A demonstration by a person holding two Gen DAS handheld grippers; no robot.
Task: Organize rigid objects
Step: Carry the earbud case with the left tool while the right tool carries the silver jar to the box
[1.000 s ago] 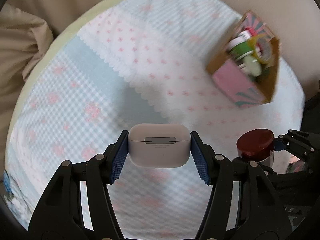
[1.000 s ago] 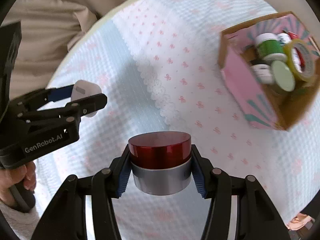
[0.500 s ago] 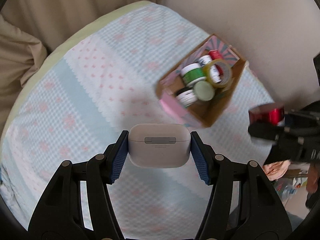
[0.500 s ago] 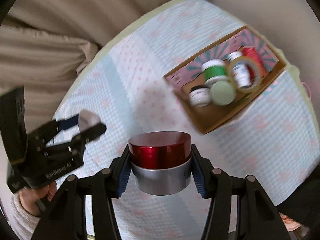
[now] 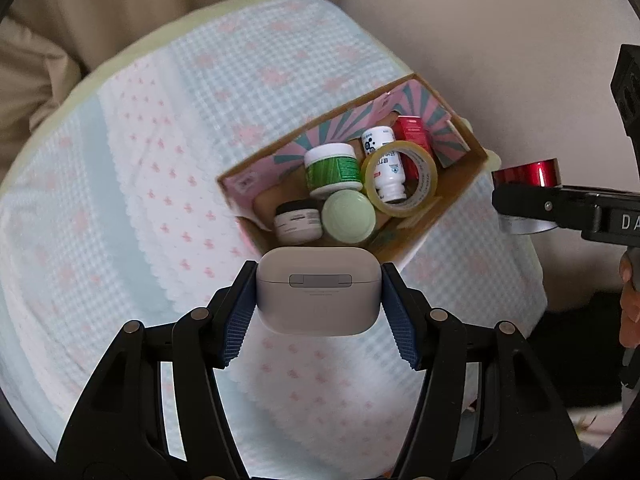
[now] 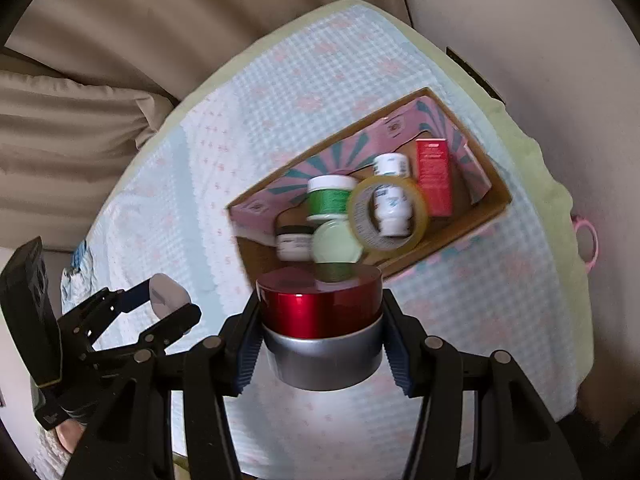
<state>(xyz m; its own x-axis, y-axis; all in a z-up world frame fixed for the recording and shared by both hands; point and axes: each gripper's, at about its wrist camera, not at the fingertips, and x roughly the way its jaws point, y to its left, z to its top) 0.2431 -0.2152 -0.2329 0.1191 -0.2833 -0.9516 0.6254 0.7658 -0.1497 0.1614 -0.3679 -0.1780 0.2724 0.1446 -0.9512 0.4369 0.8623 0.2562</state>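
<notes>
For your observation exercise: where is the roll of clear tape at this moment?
In both wrist views the tape roll sits inside the cardboard box, toward its right half, ringed around a small white bottle and beside the green jar.

Beige curtains point(image 6: 120, 40) hung in folds behind a round table under a pale blue checked cloth point(image 5: 100, 220) with pink motifs. A plain cream wall point(image 5: 500, 60) stood to the right in soft, even light.
</notes>
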